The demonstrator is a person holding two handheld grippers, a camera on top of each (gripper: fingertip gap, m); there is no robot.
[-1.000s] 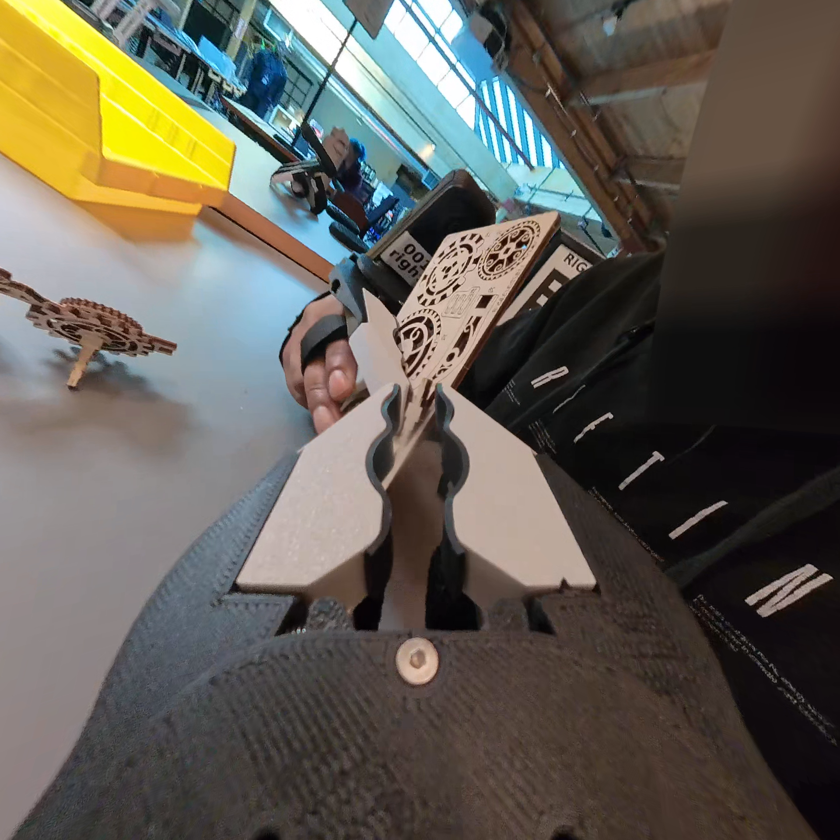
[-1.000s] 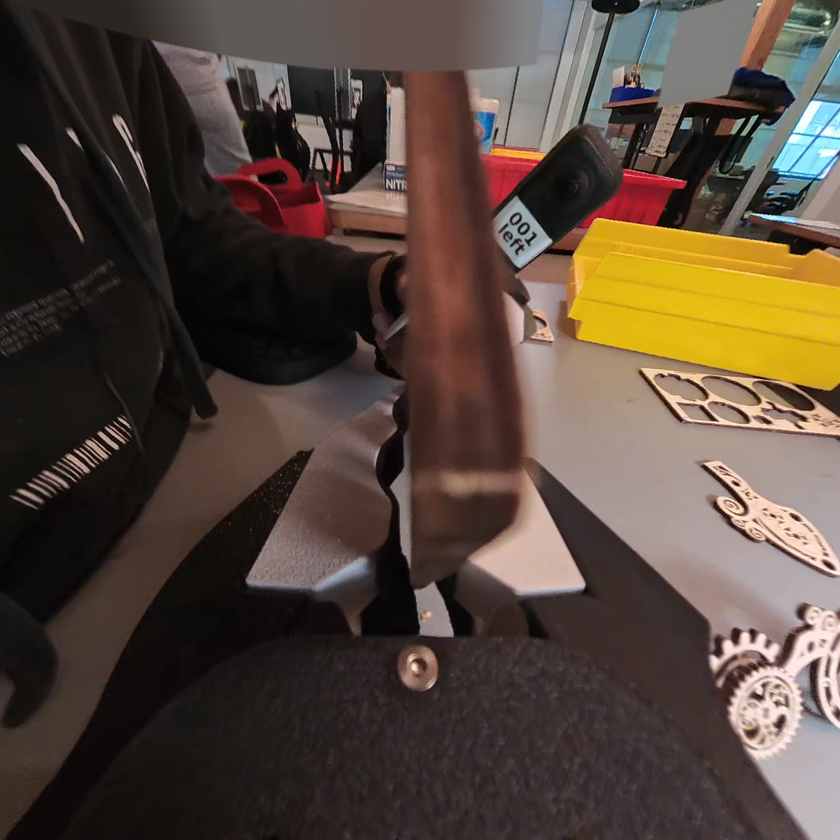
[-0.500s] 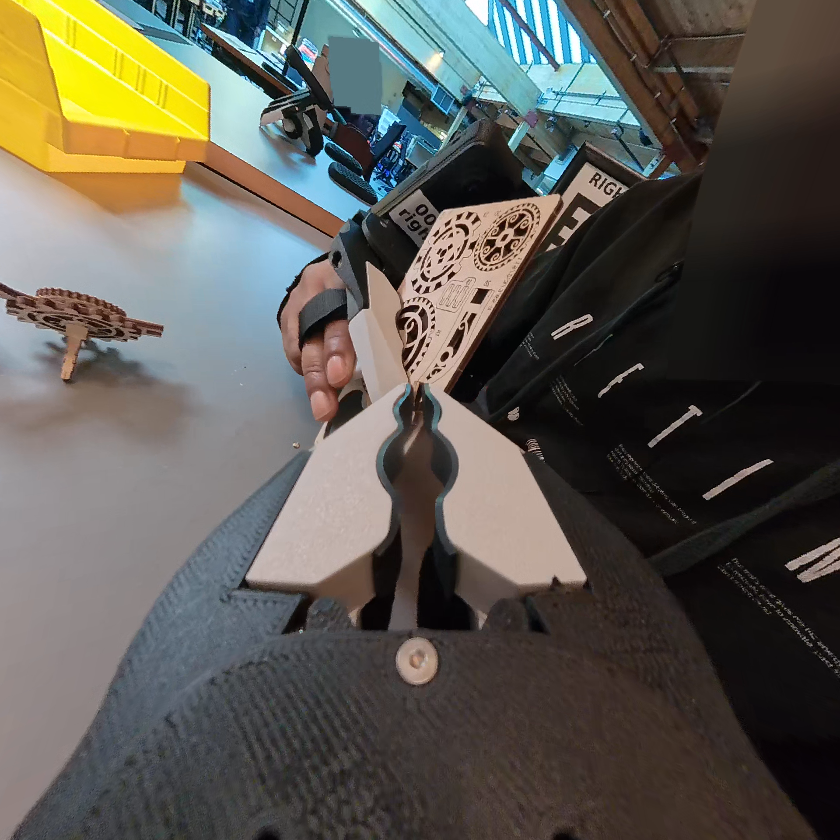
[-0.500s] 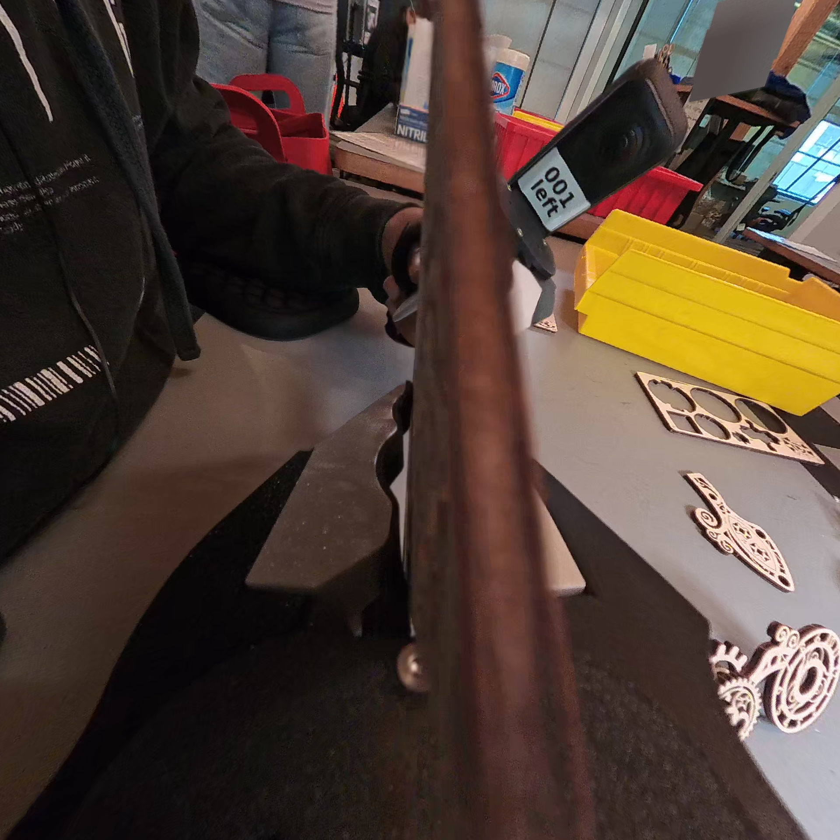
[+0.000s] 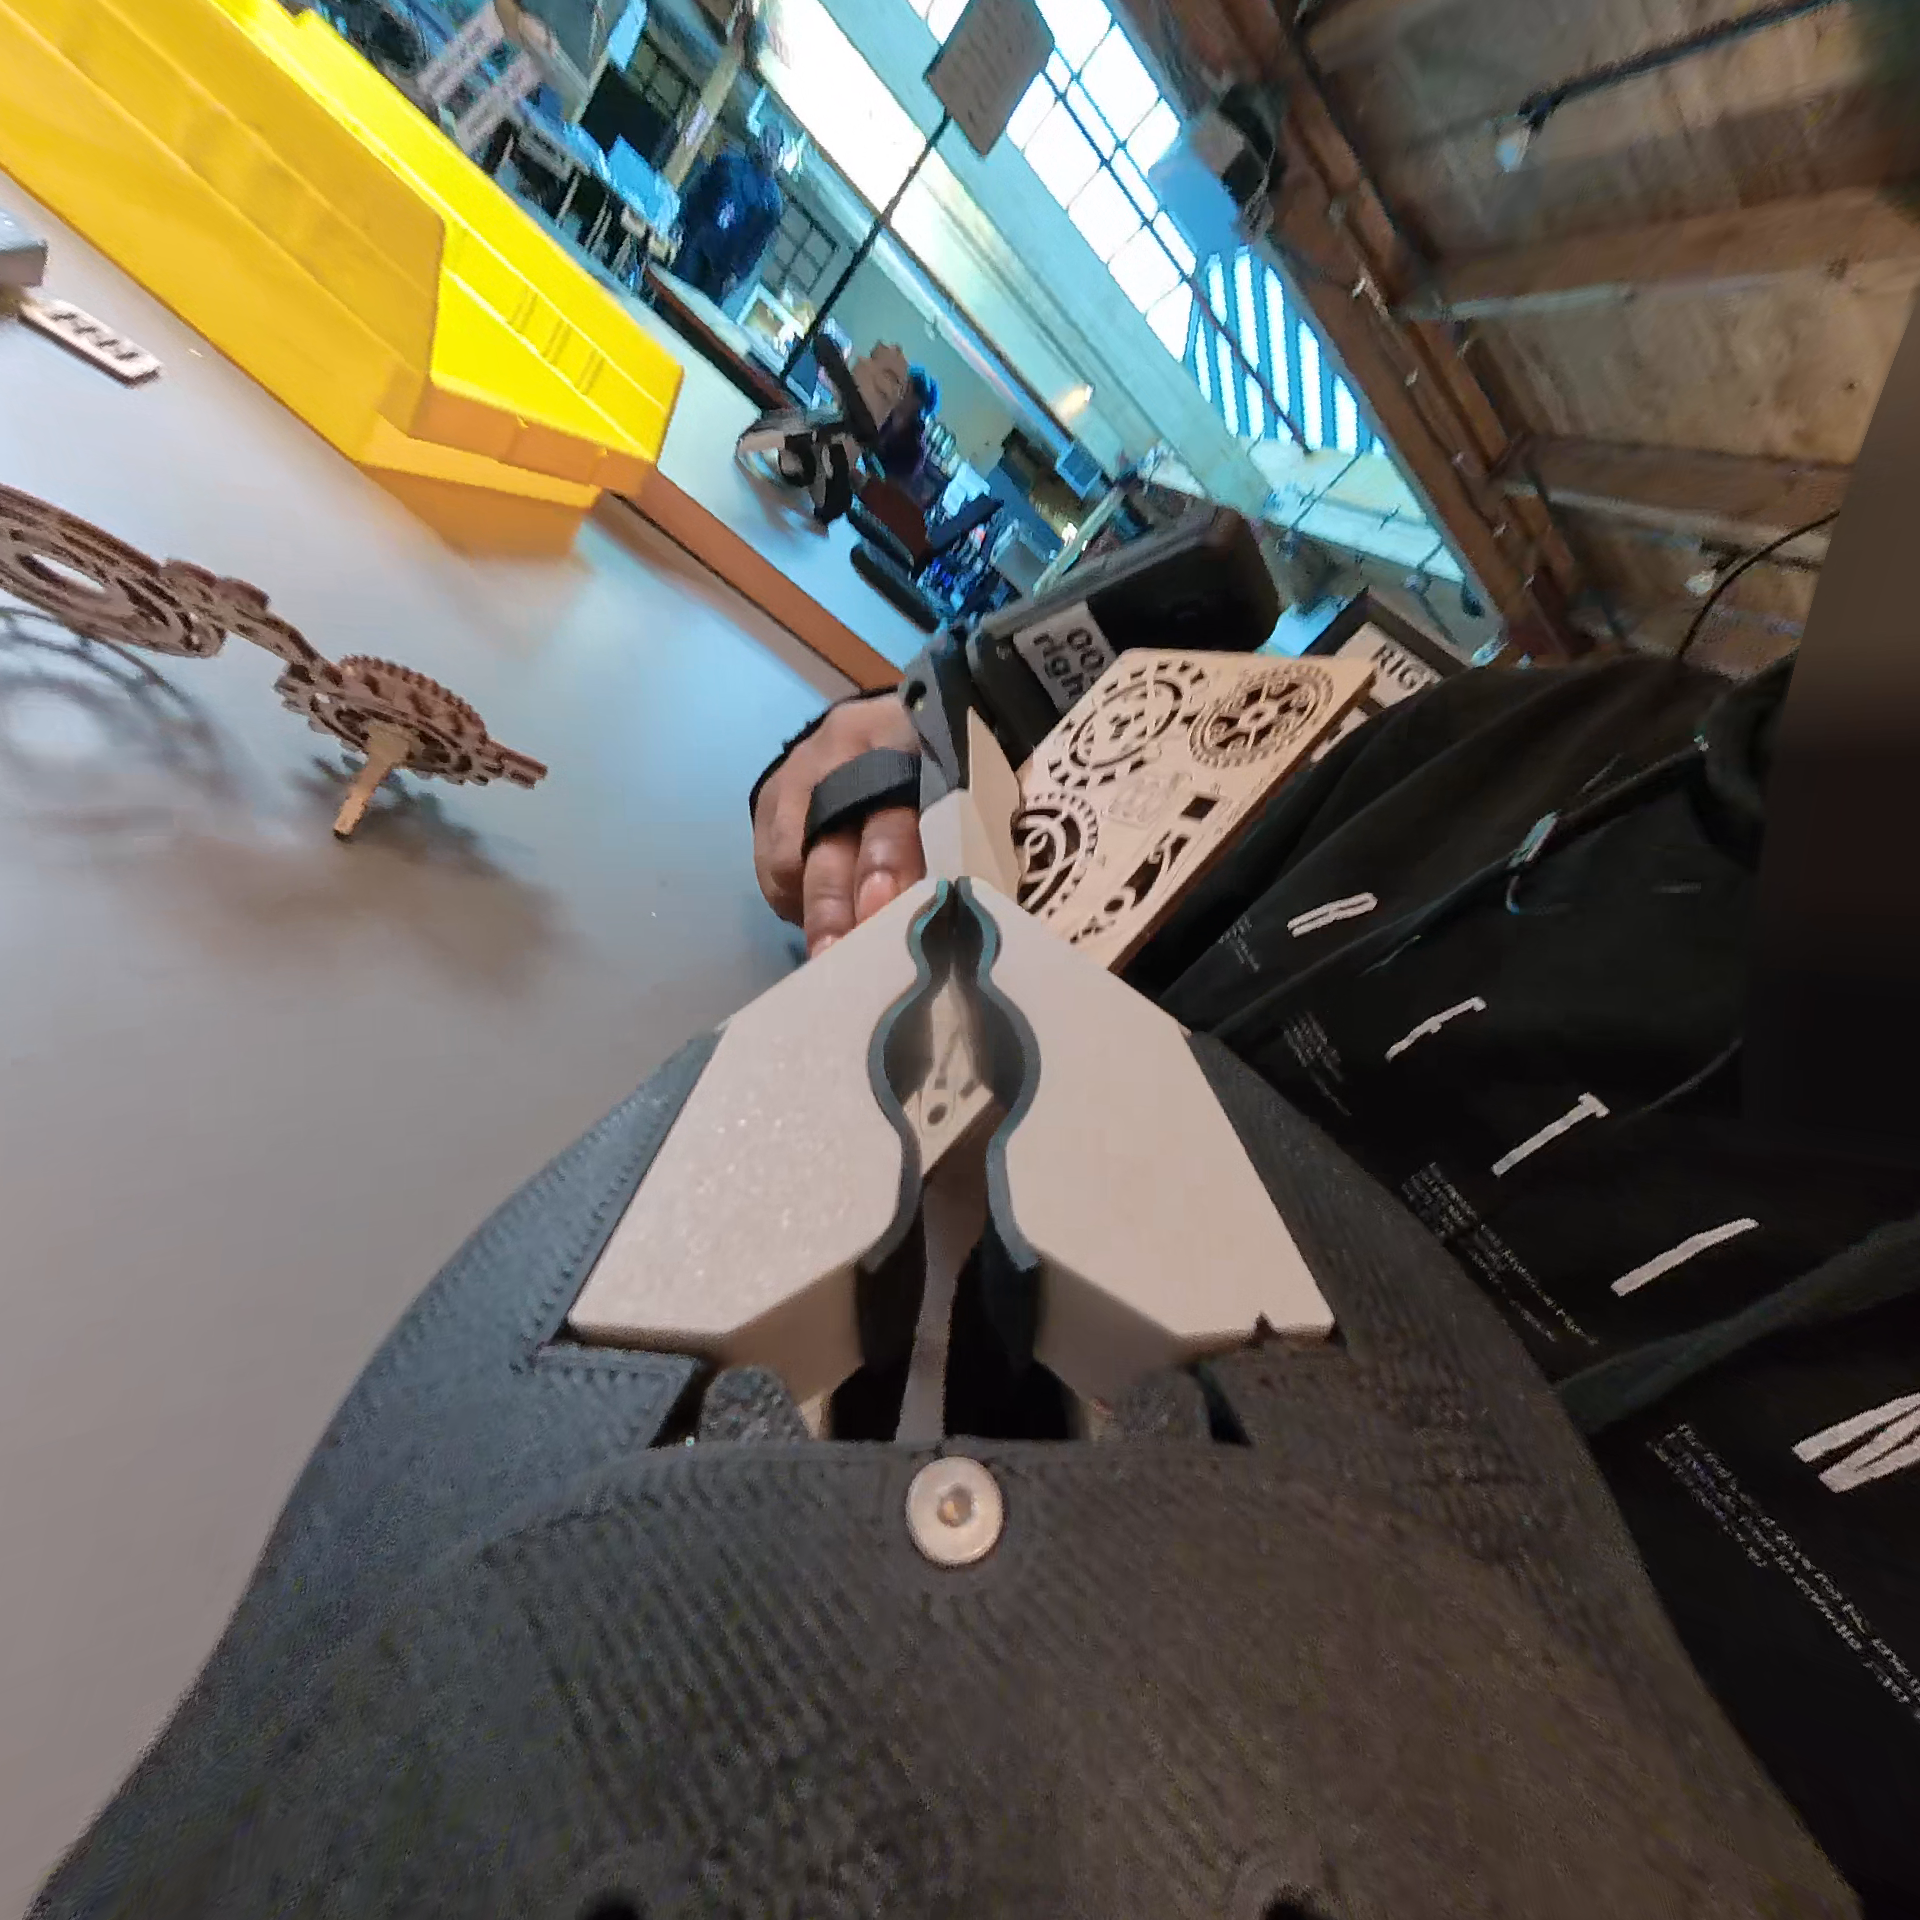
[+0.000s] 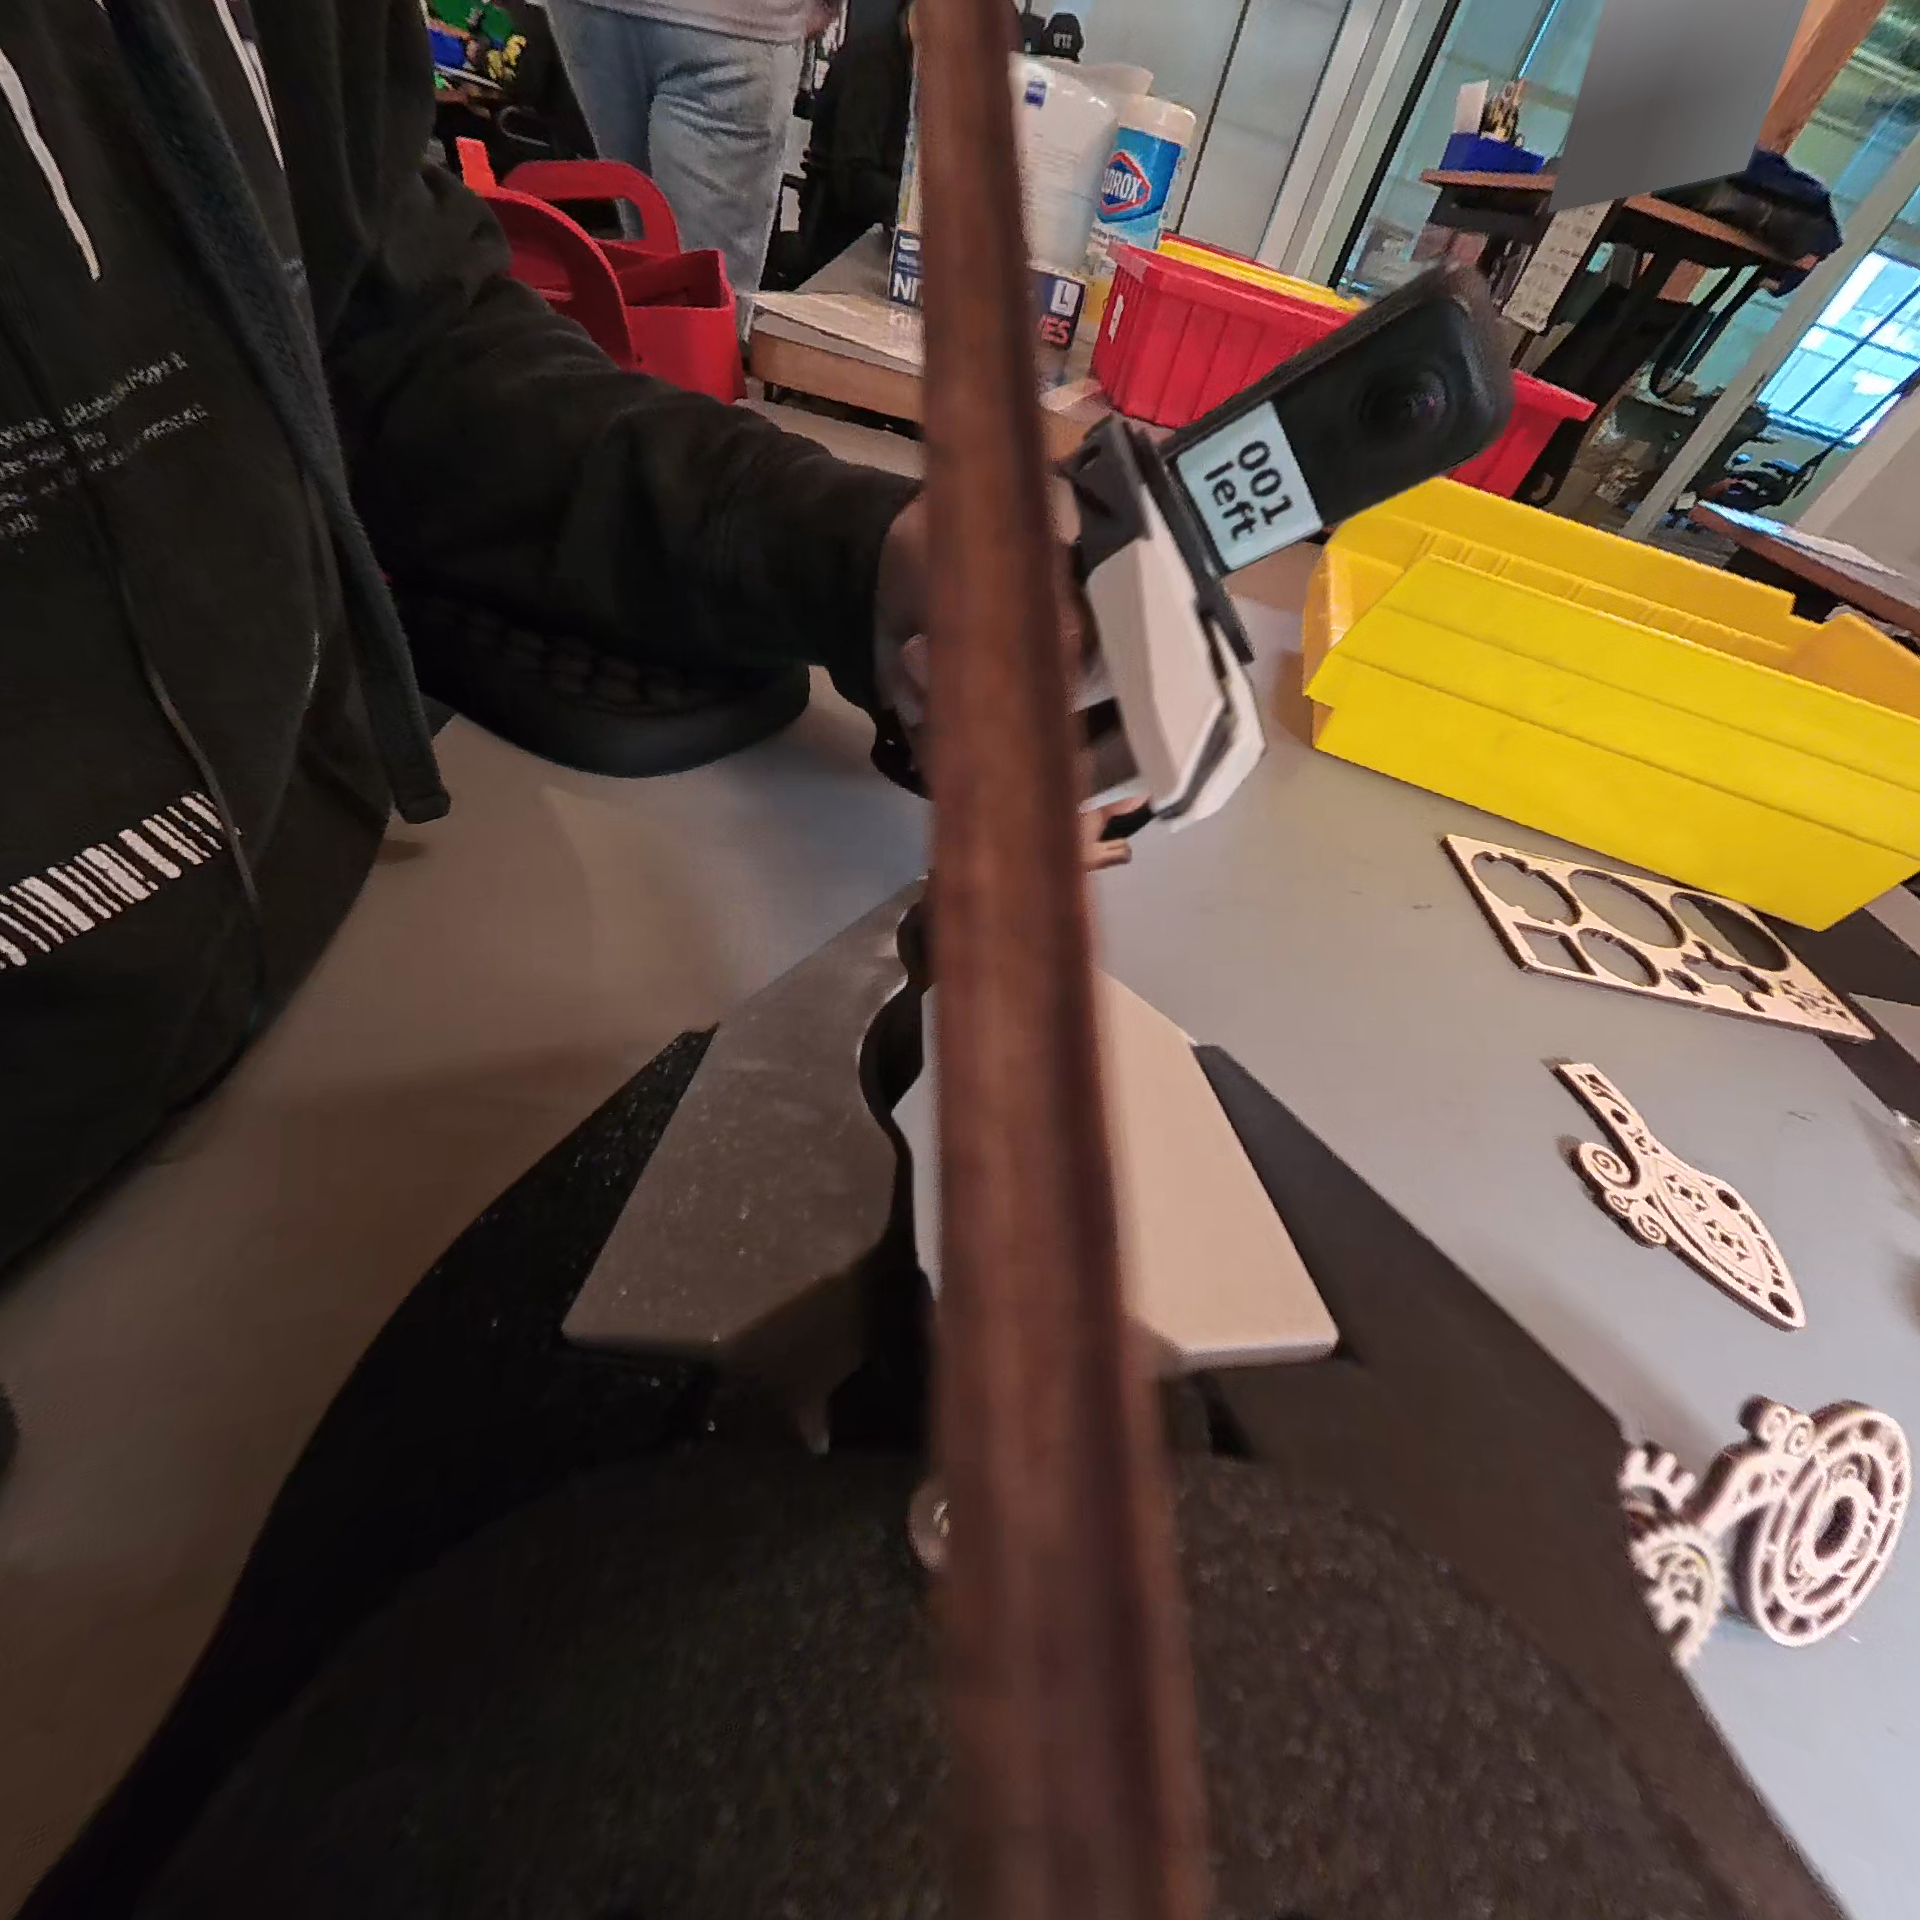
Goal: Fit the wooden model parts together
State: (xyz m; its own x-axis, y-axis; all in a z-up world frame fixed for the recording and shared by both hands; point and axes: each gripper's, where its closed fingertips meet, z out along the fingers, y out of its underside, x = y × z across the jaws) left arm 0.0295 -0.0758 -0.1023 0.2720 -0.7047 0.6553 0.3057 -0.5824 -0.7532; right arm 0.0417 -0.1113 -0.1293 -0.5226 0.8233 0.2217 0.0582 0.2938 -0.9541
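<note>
My left gripper [image 5: 951,894] is shut, with a small pale wooden part [image 5: 940,1081] showing in the gap between its fingers. Just beyond it, my right gripper holds a wooden sheet [image 5: 1174,790] cut with gear shapes. In the right wrist view my right gripper [image 6: 997,935] is shut on that sheet [image 6: 987,520], seen edge-on as a dark brown strip. The left gripper [image 6: 1153,665] hangs behind the sheet, above the table. A partly built gear model [image 5: 384,717] stands on the grey table [image 5: 260,1039] to the left and also shows in the right wrist view [image 6: 1787,1527].
A yellow bin [image 6: 1610,696] sits at the back of the table. An emptied wooden sheet [image 6: 1652,951] and an ornate loose part [image 6: 1683,1195] lie in front of it. A person's black sleeve [image 6: 582,540] crosses the near left. Red bins [image 6: 1205,332] stand on a farther table. There is about 4 cm between the tips of the two grippers.
My left gripper closed at the sheet's lower corner, then drew back from it with a small part between its fingers. The sheet in my right gripper swung fully edge-on.
</note>
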